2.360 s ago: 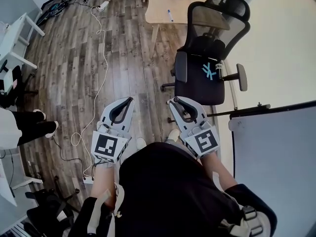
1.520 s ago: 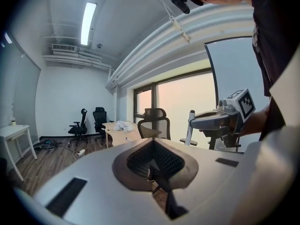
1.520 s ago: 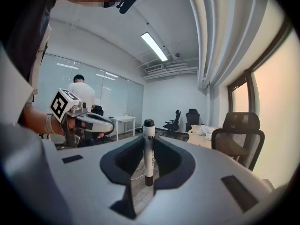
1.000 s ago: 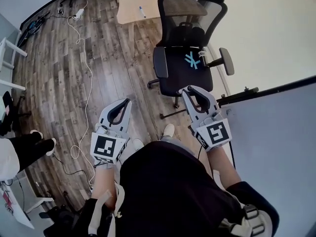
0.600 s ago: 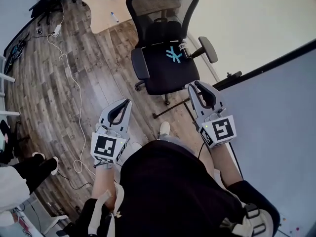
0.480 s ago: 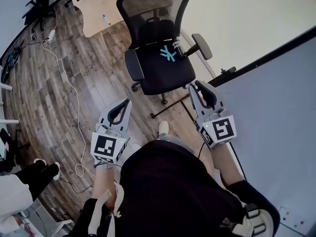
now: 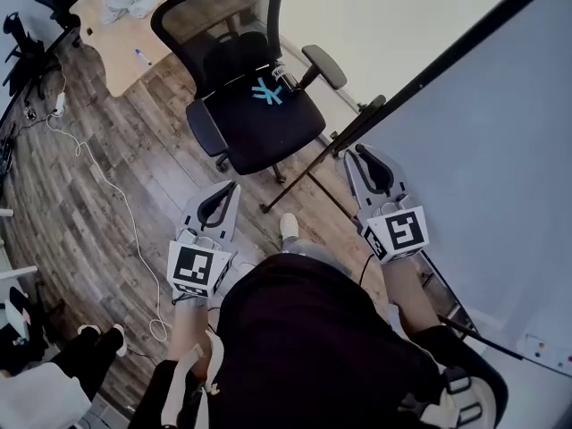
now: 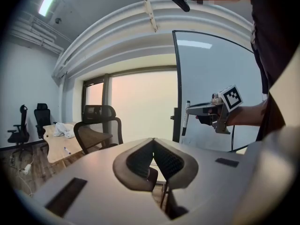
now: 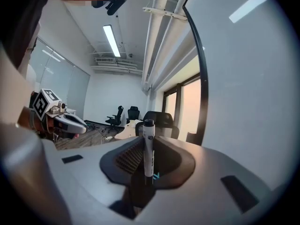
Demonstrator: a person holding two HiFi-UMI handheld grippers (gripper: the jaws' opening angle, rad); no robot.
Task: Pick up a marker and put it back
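Note:
My right gripper (image 9: 147, 139) is shut on a marker (image 9: 148, 149), a white barrel with a black cap that stands upright between the jaws. The left gripper view shows the same marker (image 8: 184, 118) hanging from that gripper's tip, close to the whiteboard (image 8: 213, 74). In the head view the right gripper (image 7: 371, 164) is held in front of the whiteboard (image 7: 487, 141), and the marker cannot be made out there. My left gripper (image 7: 217, 206) is held over the wooden floor, shut with nothing in it; its pads (image 8: 161, 161) meet.
A black office chair (image 7: 255, 105) stands ahead and to the left, close to the whiteboard's stand leg (image 7: 308, 179). A wooden table (image 7: 121, 25) at the far left holds a cloth and a pen. A white cable (image 7: 116, 208) trails over the floor.
The view has swung right: the chair slid from upper right to upper left and the whiteboard now fills the right side. The right gripper moved up and right; the left one stayed.

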